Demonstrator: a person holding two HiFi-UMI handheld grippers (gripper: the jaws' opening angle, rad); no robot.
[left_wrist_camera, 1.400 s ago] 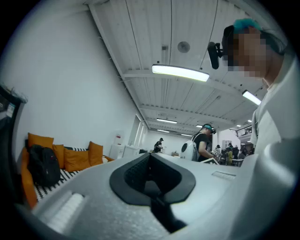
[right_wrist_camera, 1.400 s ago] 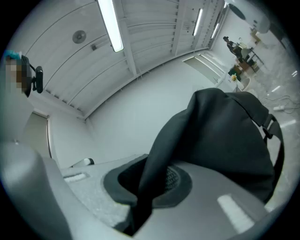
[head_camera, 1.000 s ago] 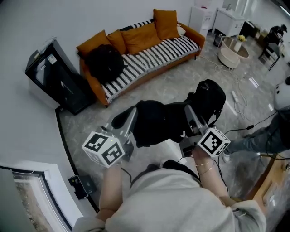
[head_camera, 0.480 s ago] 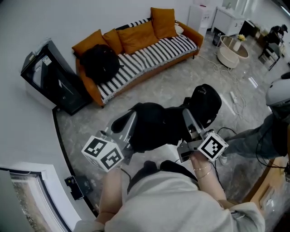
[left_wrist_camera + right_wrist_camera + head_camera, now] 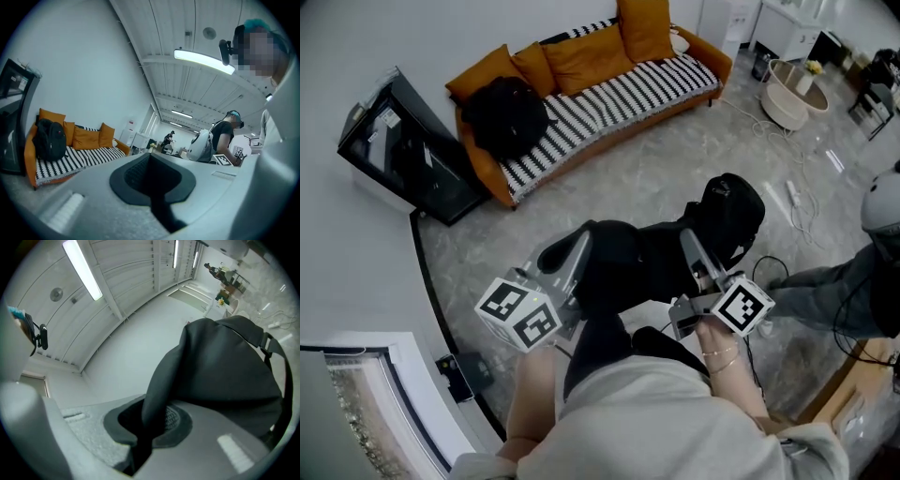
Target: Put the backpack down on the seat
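Observation:
A black backpack [image 5: 661, 253] hangs in the air between my two grippers, over the grey floor and short of the sofa. My right gripper [image 5: 690, 244] is shut on a fold of its fabric, which rises out of the jaws [image 5: 161, 394] in the right gripper view. My left gripper [image 5: 579, 248] is shut at the pack's left end; only a thin dark strip shows in its slit [image 5: 161, 211]. A black strap [image 5: 598, 347] dangles toward my body. The orange sofa has a striped seat [image 5: 609, 103], also seen as the seat [image 5: 79, 159] in the left gripper view.
A second black backpack [image 5: 502, 117] sits at the sofa's left end, orange cushions [image 5: 581, 56] along its back. A black screen [image 5: 403, 150] leans on the wall at left. A person [image 5: 862, 272] stands at right, with cables [image 5: 797, 202] and a round tub [image 5: 797, 94] nearby.
Both grippers have sunk a little with the backpack and shifted slightly right. A black strap now hangs down between them toward my body.

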